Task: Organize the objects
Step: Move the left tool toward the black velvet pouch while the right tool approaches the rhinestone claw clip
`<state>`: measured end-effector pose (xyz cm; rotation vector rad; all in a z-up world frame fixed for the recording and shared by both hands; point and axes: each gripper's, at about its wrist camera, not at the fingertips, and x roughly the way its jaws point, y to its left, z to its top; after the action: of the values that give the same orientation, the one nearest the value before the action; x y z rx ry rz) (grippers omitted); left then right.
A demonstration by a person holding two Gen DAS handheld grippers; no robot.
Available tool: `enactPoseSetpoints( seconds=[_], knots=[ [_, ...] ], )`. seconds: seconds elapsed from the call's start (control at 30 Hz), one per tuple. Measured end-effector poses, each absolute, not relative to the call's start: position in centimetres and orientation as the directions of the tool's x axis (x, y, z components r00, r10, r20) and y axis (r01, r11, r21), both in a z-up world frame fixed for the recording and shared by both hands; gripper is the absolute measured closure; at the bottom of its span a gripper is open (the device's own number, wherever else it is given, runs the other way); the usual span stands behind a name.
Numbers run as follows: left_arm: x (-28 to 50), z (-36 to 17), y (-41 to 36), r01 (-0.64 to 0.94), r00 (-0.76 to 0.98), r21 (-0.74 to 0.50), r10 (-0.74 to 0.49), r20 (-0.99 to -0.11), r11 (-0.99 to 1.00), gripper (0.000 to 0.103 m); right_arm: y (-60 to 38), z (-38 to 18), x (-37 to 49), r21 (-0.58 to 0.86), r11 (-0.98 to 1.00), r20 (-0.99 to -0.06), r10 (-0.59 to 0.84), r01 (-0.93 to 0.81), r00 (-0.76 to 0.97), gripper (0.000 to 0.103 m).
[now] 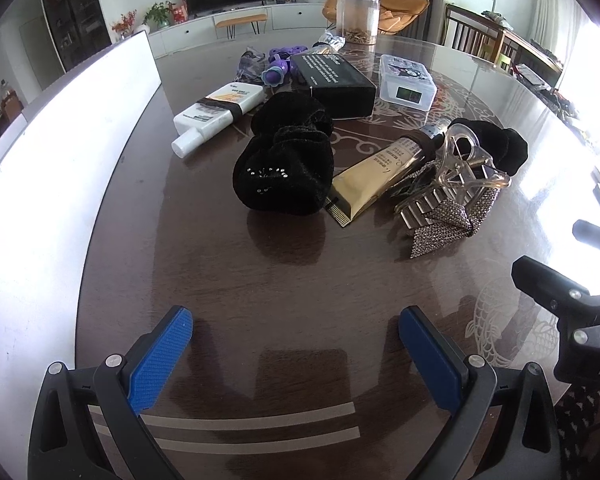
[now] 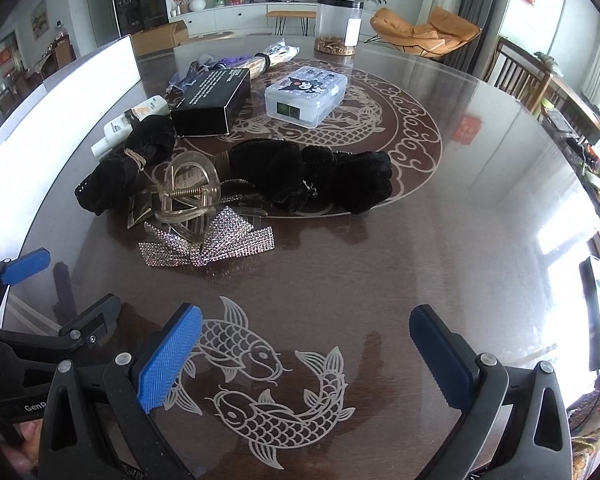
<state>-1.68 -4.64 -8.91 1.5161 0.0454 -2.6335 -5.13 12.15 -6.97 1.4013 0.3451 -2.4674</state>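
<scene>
1. The left tool (image 1: 296, 344) sits low at the near edge of the dark, glossy round surface (image 1: 284, 280), its blue-padded fingers (image 1: 162, 354) spread wide with nothing between them.
2. The right tool (image 2: 306, 350) is likewise wide open and empty, poised over the pale carp pattern (image 2: 260, 384) inlaid in the surface.
3. Just beyond lies a silver rhinestone bow (image 2: 212, 246), touching a clear plastic claw hair clip (image 2: 188, 190) with a metal spring.
4. Left of the clip, a gold squeeze tube (image 1: 374, 178) lies flat, its crimped end nearest, against a black velvet scrunchie with small studs (image 1: 286, 164).
5. Behind the clip rests a second black velvet scrunchie (image 2: 320, 180).
6. Farther back on the left, a white bottle with an orange label (image 1: 216, 114) lies on its side, wrapped by a dark band.
7. Beyond the scrunchies stand a black rectangular box with white print (image 1: 338, 82) and, beside it, a translucent lidded plastic case with a cartoon sticker (image 2: 306, 94).
8. Purple plastic pieces (image 1: 280, 64) lie behind the box.
9. At the far edge stands a clear cylindrical jar with a black lid (image 2: 339, 26).
</scene>
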Motion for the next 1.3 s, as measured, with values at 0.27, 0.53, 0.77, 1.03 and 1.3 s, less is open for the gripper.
enactPoseSetpoints(
  seconds=[0.27,0.53,0.77,1.03,1.3],
  knots=[
    [-1.9,-9.1,-4.8,0.102,-0.492,0.006,-0.055,-0.869,-0.995,0.000,12.0,-7.6,-5.5,-0.055,-0.929,-0.882,-0.125,0.365,-0.453,0.000],
    [-2.1,-9.0,-5.0,0.075,-0.489,0.005,-0.041,-0.872,-0.997,0.000,11.9,-8.4,-6.3,-0.027,-0.933,-0.900,-0.133,0.358,-0.415,0.000],
    [-2.5,-9.0,-5.4,0.057,-0.480,0.004,-0.031,-0.876,-0.998,0.000,11.3,-8.8,-6.5,-0.048,-0.932,-0.901,-0.115,0.358,-0.418,0.000],
    [-2.6,-9.1,-5.5,0.045,-0.475,0.005,-0.026,-0.880,-0.999,0.000,12.4,-9.3,-7.7,-0.003,-0.954,-0.907,-0.123,0.299,-0.402,0.000],
    [-2.6,-9.1,-5.8,0.024,-0.472,0.006,-0.017,-0.881,-1.000,0.000,12.4,-9.3,-8.7,-0.006,-0.964,-0.892,-0.115,0.266,-0.437,0.000]
  ],
)
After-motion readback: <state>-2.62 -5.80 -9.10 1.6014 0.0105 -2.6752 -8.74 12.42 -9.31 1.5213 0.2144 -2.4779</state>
